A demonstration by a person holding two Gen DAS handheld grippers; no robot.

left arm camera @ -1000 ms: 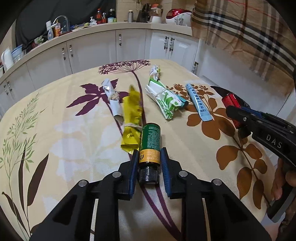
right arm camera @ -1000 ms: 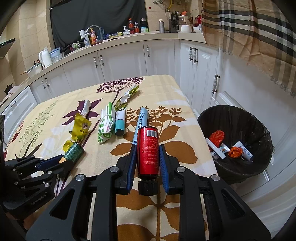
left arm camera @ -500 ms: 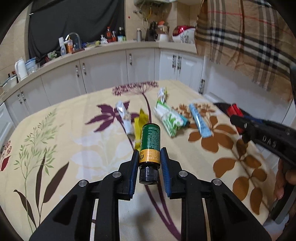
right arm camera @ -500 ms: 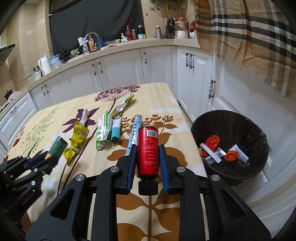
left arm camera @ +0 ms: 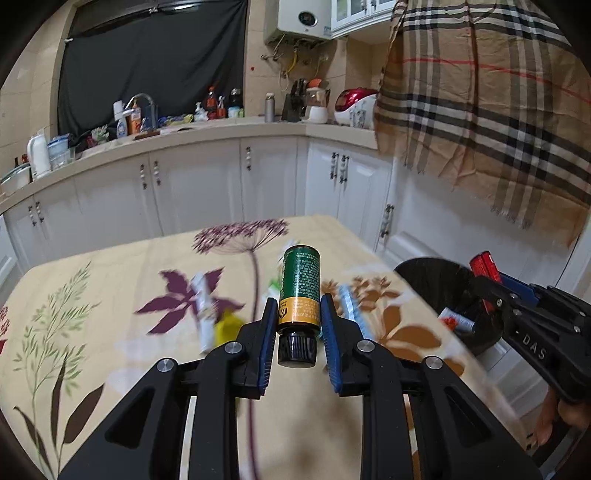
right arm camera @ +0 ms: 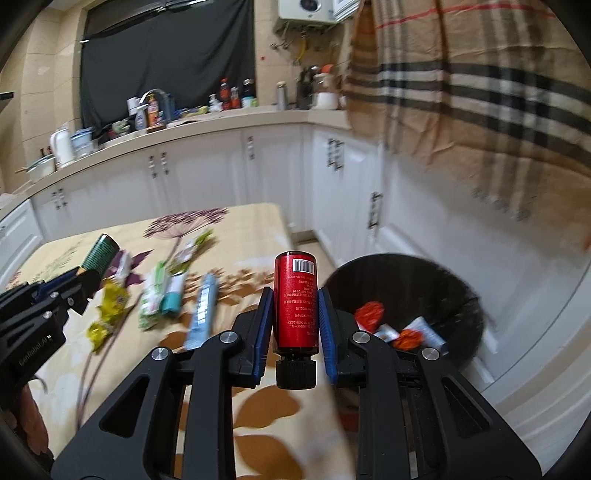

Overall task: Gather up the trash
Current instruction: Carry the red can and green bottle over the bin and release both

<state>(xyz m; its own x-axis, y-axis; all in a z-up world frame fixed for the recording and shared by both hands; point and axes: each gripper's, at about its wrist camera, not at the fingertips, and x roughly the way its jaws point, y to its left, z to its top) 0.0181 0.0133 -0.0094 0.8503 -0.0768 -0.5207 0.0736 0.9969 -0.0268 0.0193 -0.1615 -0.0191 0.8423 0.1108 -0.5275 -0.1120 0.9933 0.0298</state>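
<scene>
Faintly, "DAS" shows on the right tool (left arm camera: 496, 284) gripping the red bottle (right arm camera: 296, 299).

Even, fairly bright indoor light, no harsh shadows. Both views curve strongly toward dark corners. The tablecloth (left arm camera: 110, 314) and cabinets (right arm camera: 332, 162) smear with blur; each gripped bottle (left arm camera: 299, 284) stays sharp.

Open bin (right arm camera: 458, 288) beside cluttered table (right arm camera: 258, 221)

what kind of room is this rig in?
Almost certainly a home kitchen: a counter with a sink faucet and bottles over white cabinets, a wall-mounted water heater, and a table under a floral cloth.
</scene>
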